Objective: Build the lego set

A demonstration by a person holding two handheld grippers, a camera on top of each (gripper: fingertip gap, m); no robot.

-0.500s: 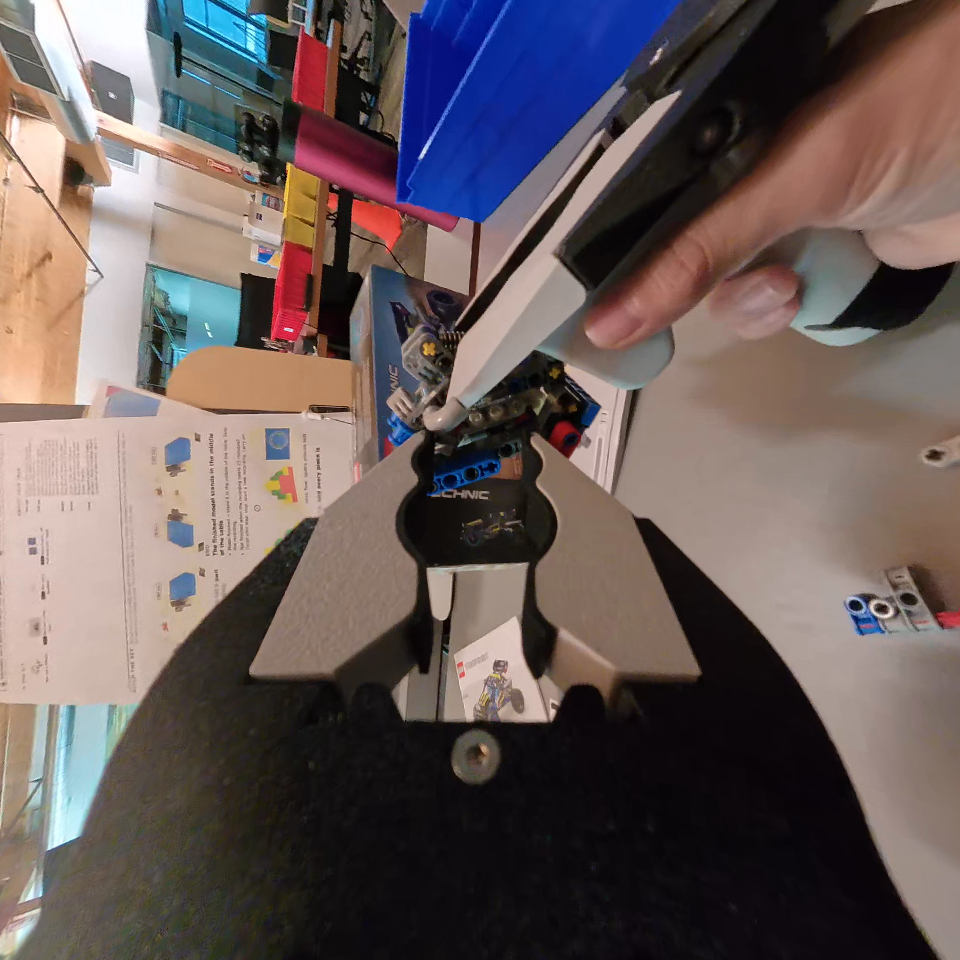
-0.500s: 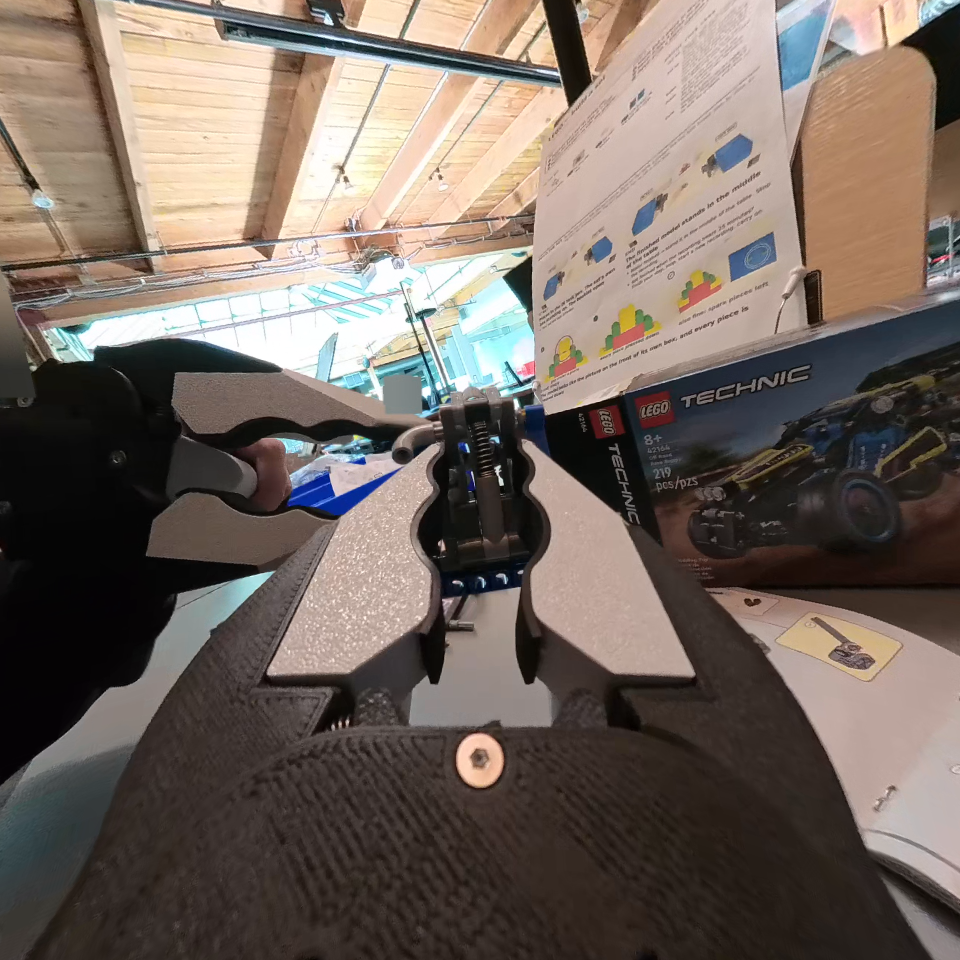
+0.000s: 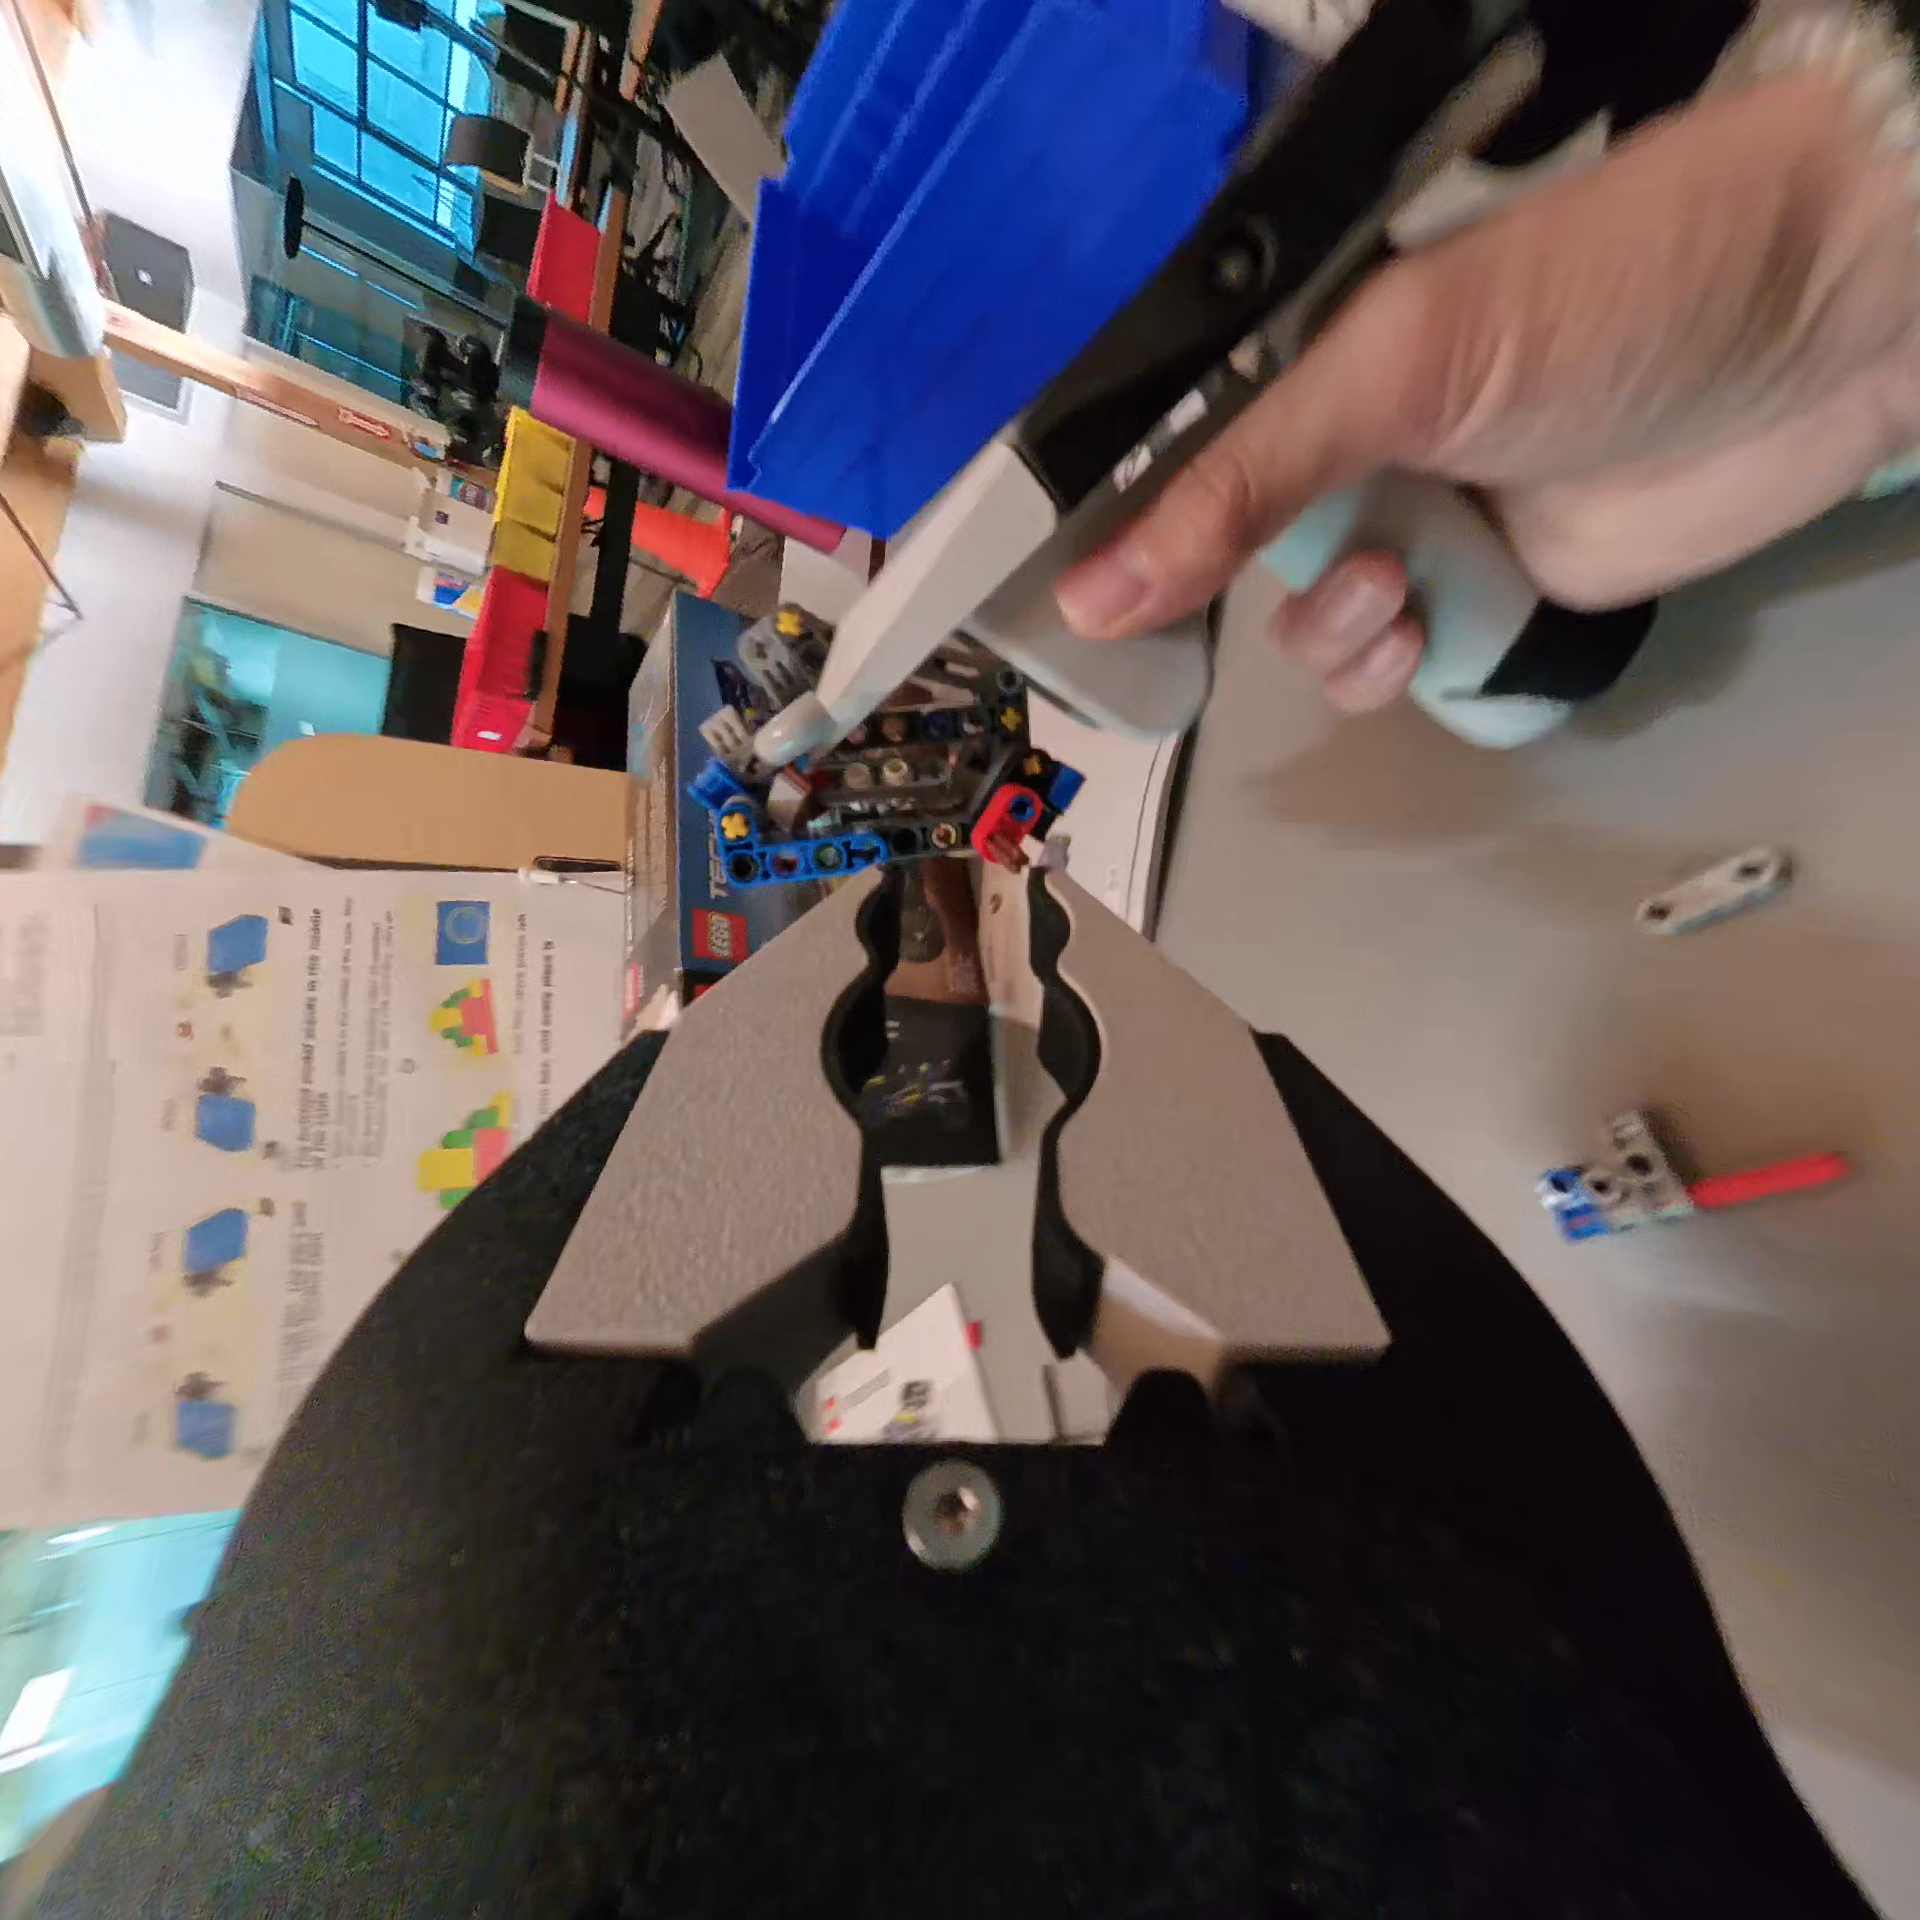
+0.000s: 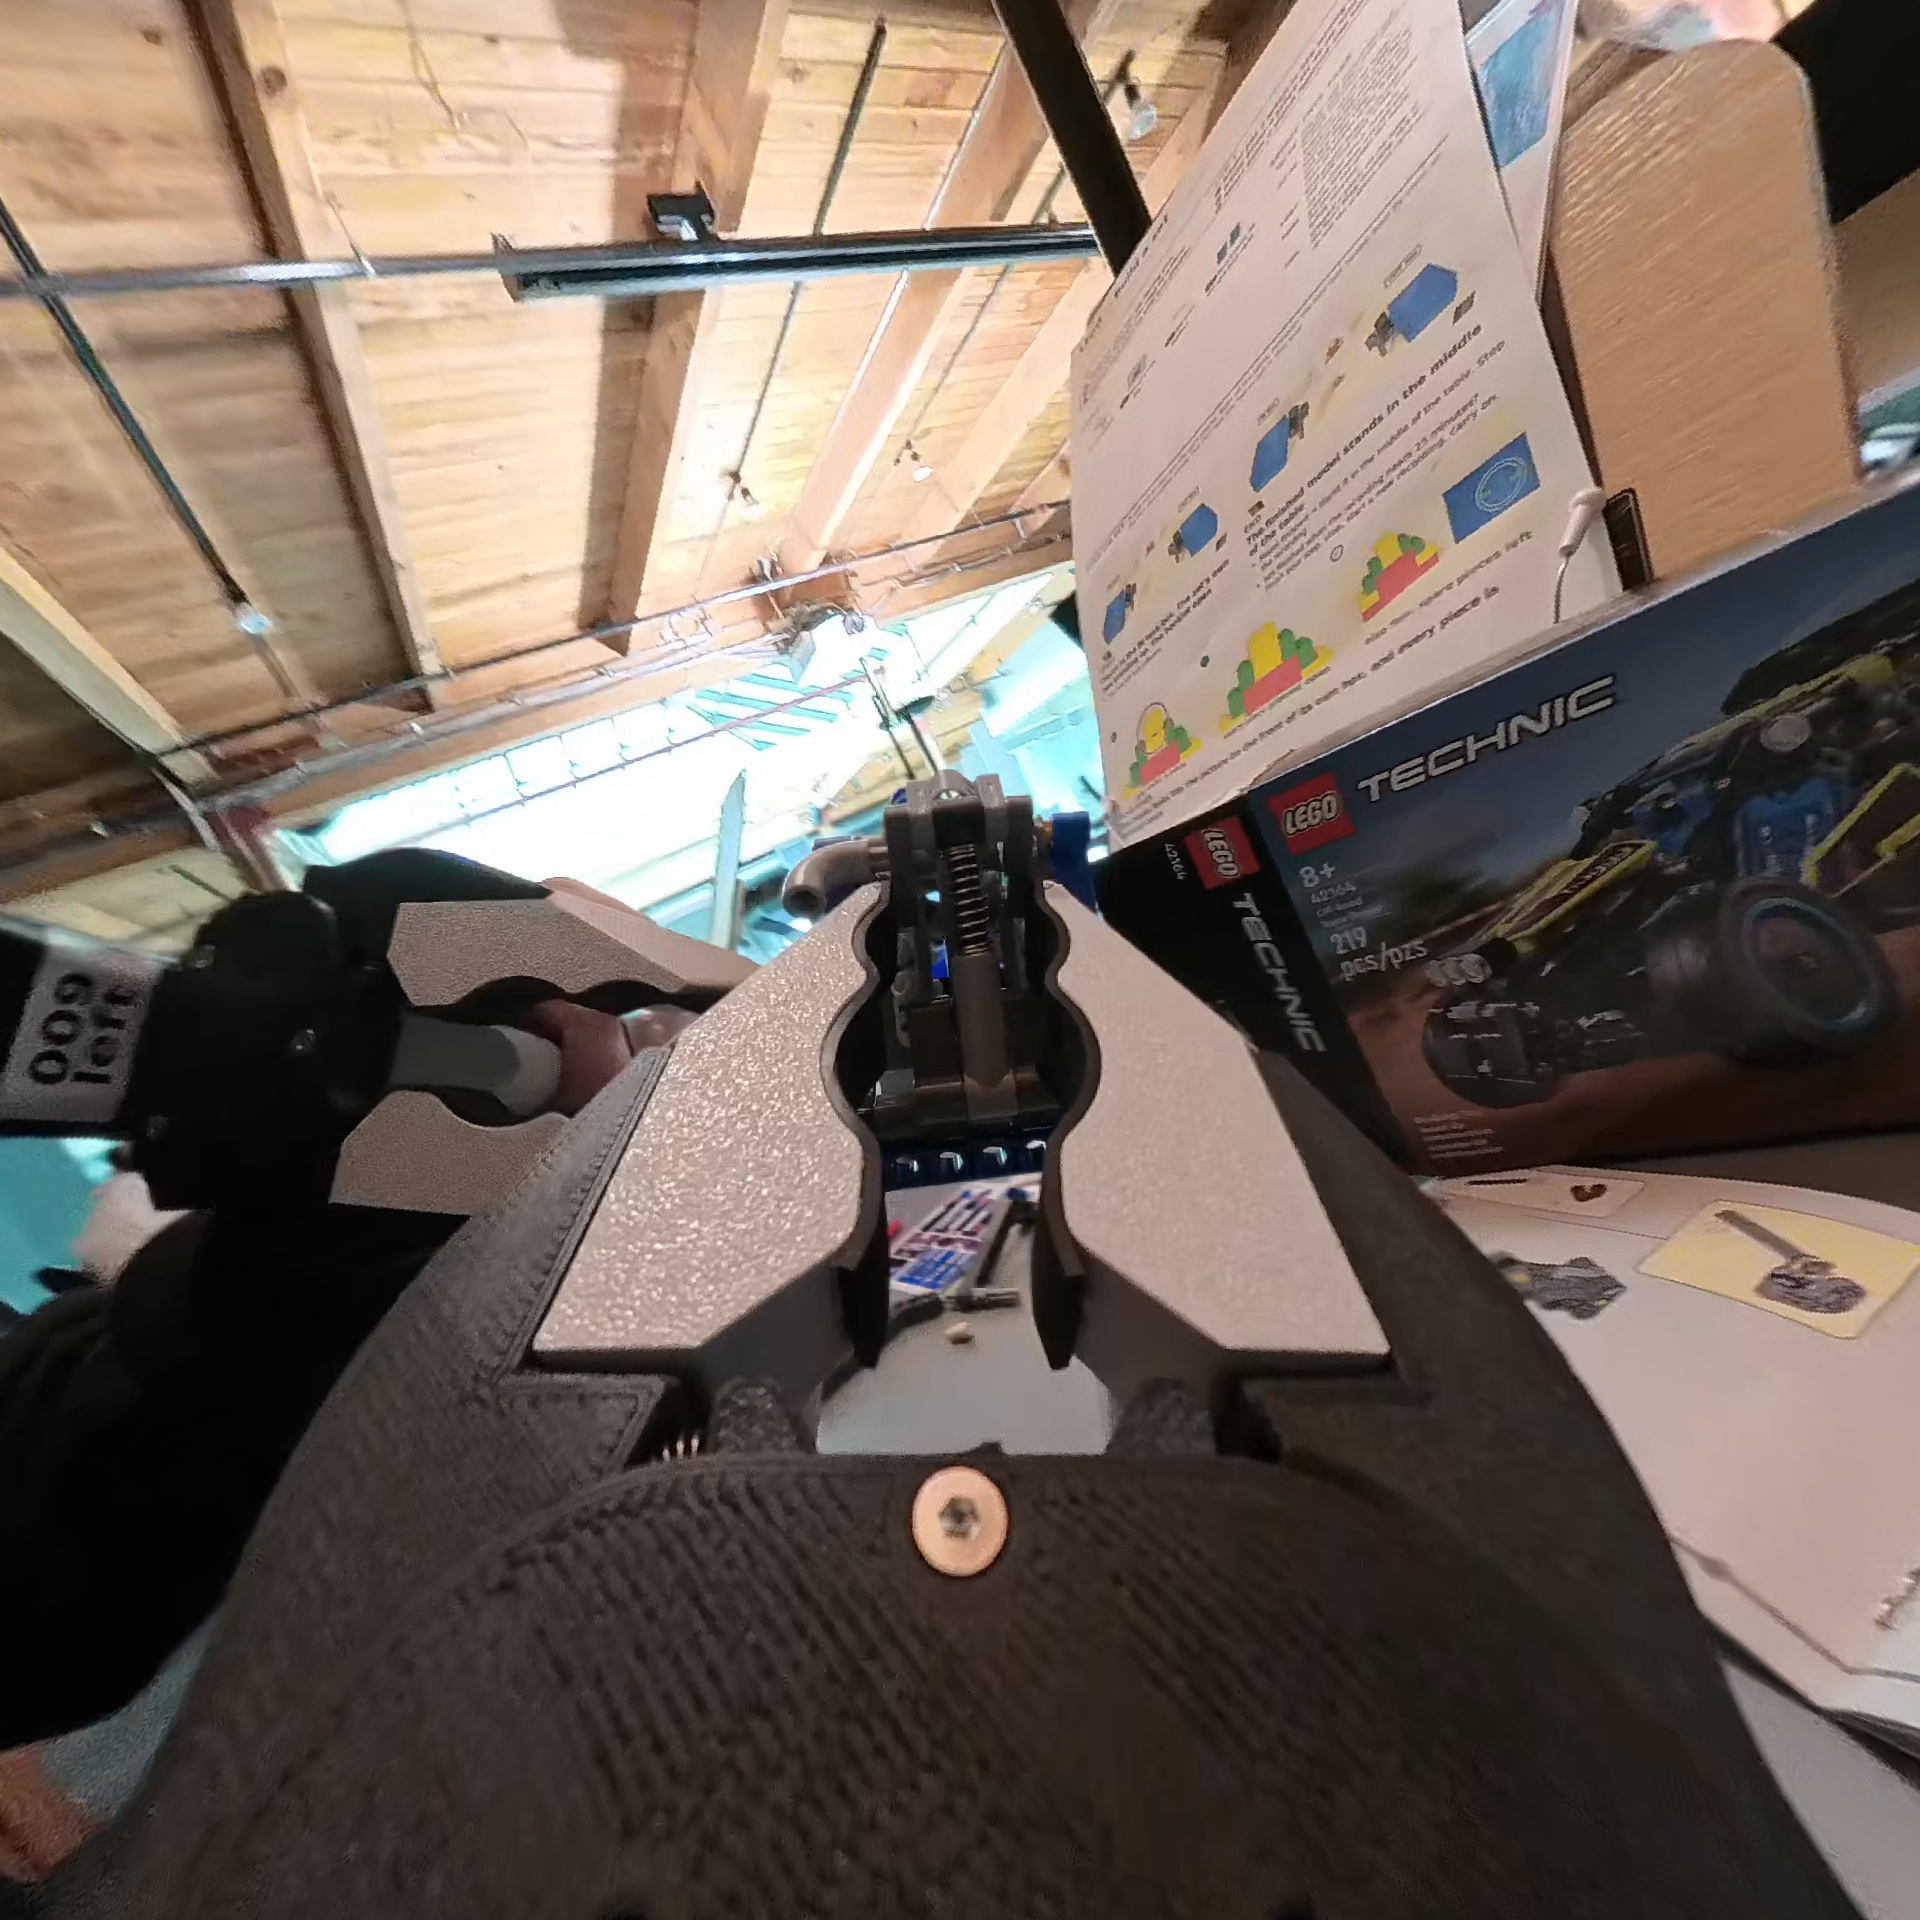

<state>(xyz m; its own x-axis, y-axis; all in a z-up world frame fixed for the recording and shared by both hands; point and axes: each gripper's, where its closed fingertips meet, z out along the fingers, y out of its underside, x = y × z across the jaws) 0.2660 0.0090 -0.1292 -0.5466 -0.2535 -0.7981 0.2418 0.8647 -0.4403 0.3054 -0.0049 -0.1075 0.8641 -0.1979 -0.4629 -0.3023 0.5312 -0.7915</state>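
The right gripper (image 4: 961, 914) is clamping a half-built brick model (image 4: 961, 997), grey frame with a coiled spring strut and blue beams, lifted above the grey table (image 3: 1455, 987) before the blue toy box (image 4: 1558, 883). The left gripper (image 3: 956, 894), jaws narrowed and bare, is now sitting just short of the model's blue beam (image 3: 800, 857), having backed off and tightened since a moment ago. Motion blur is smearing the left view, and the pads' contact is hard to make out.

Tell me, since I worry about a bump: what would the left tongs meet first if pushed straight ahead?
Most likely the brick model held in the right tongs. Its blue beam lies just beyond the left tongs; depth is uncertain.
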